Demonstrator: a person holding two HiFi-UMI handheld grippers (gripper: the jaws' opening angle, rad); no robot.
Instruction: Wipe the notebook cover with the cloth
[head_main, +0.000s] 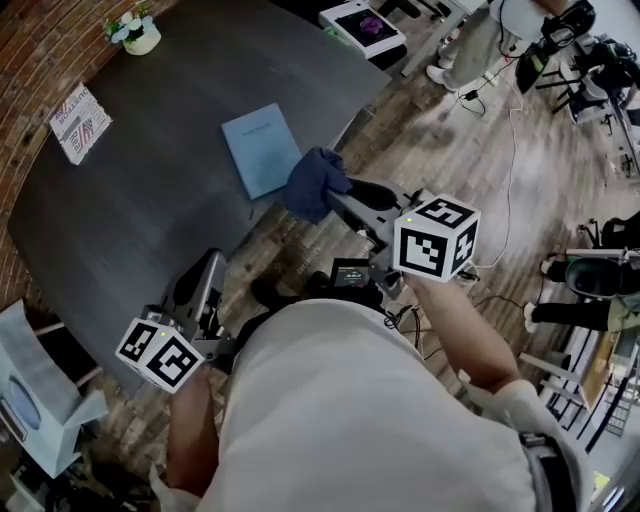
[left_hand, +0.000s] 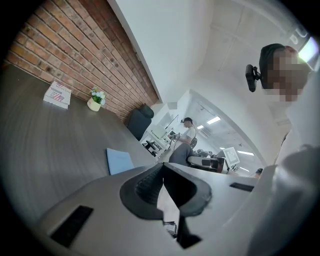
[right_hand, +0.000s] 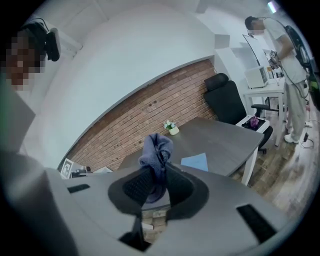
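A light blue notebook (head_main: 260, 148) lies flat near the right edge of the dark grey table (head_main: 150, 200). My right gripper (head_main: 338, 196) is shut on a dark blue cloth (head_main: 313, 182), which hangs bunched just off the notebook's near corner, at the table edge. In the right gripper view the cloth (right_hand: 156, 149) stands up between the jaws of the gripper (right_hand: 159, 172), with the notebook (right_hand: 196, 162) beyond. My left gripper (head_main: 212, 264) is low at the table's near edge, shut with nothing in it. Its own view has the gripper (left_hand: 163, 170) in front and the notebook (left_hand: 119, 161) far ahead.
A small flower pot (head_main: 135, 35) and a printed booklet (head_main: 80, 122) sit at the table's far side by the brick wall. A white box (head_main: 362, 27) stands beyond the table. Cables and equipment cover the wooden floor (head_main: 500, 150) at right. A pale box (head_main: 35, 405) is at lower left.
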